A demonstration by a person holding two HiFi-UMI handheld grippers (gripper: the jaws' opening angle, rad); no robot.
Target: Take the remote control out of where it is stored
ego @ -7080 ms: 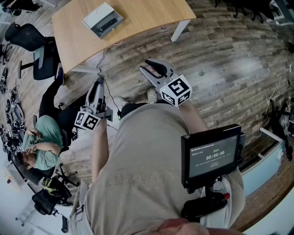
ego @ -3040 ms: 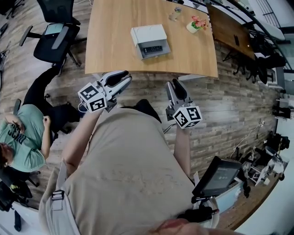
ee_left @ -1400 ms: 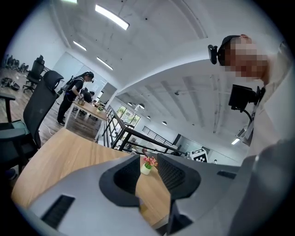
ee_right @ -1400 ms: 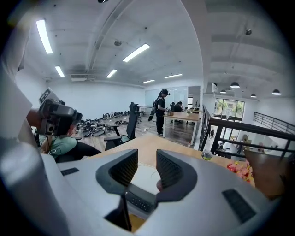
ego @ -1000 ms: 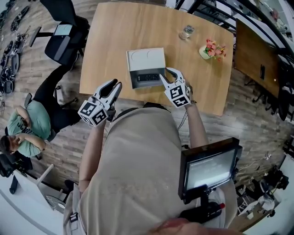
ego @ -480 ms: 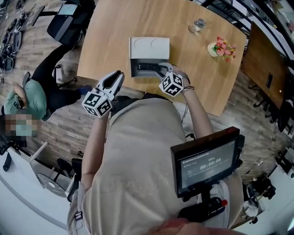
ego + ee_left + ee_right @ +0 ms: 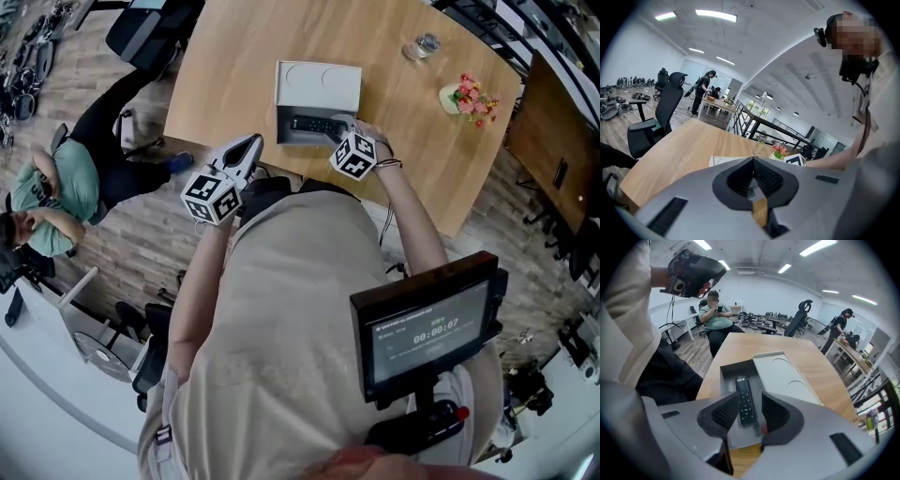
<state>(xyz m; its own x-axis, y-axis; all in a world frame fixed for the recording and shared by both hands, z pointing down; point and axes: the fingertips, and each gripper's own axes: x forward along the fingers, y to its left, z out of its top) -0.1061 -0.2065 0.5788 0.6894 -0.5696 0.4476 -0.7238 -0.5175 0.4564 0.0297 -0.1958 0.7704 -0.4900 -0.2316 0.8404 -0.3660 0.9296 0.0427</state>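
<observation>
Barely spread, my right fingers [image 7: 774,412] could have struck the remote [image 7: 745,401] from above instead of straddling it in the box [image 7: 727,379].

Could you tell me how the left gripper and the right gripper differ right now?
The grey left gripper with a marker cube has its jaws shut on nothing; on the matching right gripper they stand slightly apart. The right one points down over the black remote control in the open light grey box; the left one hangs near the box, by the wooden table. Both are hand-held.
</observation>
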